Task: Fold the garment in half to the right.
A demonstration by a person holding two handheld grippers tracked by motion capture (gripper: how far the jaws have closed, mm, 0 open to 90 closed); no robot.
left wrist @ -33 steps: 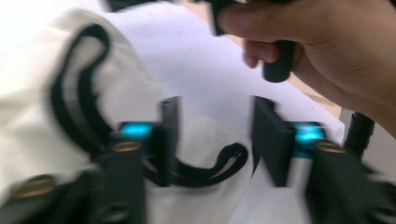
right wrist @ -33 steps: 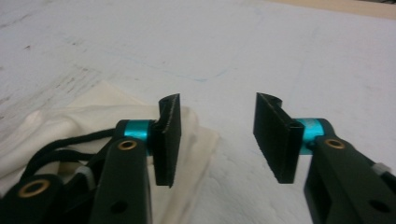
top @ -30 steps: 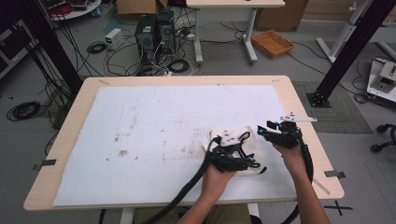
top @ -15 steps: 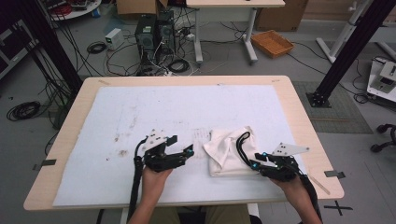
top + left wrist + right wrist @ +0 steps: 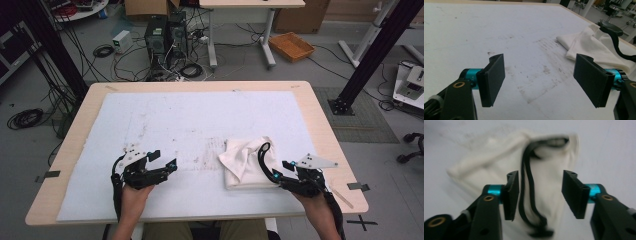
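A crumpled cream cloth point(image 5: 240, 165) lies on the white mat, right of centre. A black cord point(image 5: 261, 152) loops over its right side. My right gripper point(image 5: 279, 170) sits at the cloth's near right corner, pointing at it. In the right gripper view, its jaws point(image 5: 540, 195) have just been opening and stand apart over the cloth point(image 5: 486, 162); the cord point(image 5: 526, 170) runs between them close to the left pad, unpinched. My left gripper point(image 5: 165, 159) rests well left of the cloth, open and empty point(image 5: 540, 80), with the cloth point(image 5: 589, 45) off to its right.
The white mat point(image 5: 200, 120) covers most of the wooden table point(image 5: 325, 130) and carries faint dark smudges near its middle. Beyond the table are computer towers, tangled cables, a desk and an orange tray on the floor.
The left hand has swung away from the cloth to the left, its jaws wider apart. The right hand has drawn back toward the near edge. The cloth lies flatter, released.
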